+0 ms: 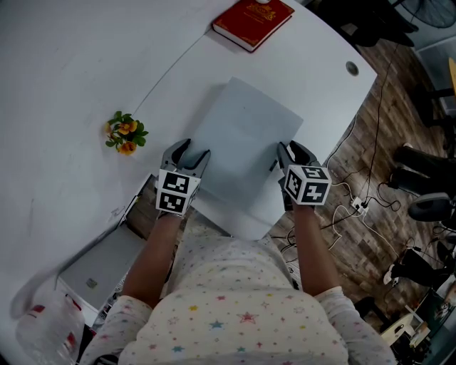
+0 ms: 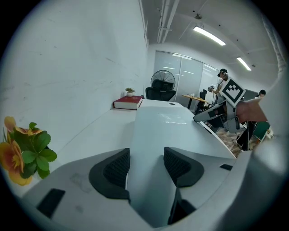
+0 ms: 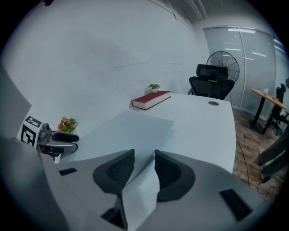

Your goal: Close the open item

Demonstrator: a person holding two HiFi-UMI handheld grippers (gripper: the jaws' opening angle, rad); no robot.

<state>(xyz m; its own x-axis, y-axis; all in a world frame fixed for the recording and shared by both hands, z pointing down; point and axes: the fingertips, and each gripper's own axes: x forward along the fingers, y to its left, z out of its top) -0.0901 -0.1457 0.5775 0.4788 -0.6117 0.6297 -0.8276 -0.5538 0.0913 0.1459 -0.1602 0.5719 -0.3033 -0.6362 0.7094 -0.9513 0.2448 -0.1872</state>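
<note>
Head view shows the grey folder (image 1: 246, 146) lying on the white tabletop (image 1: 71, 64) right in front of me, its cover almost flat on the layer beneath, so I judge the closing nearly done. My left claw (image 1: 187, 151) is narrowed on the cover's left edge and my right claw (image 1: 291, 151) is pinched on its near right corner — both have the sheet between their pads. Next I'd lower the cover the last bit, square it over the lower layer, then let go. Its long axis runs away from me, far end toward the red book (image 1: 253, 21) — which side carries the spine I can't tell.
</note>
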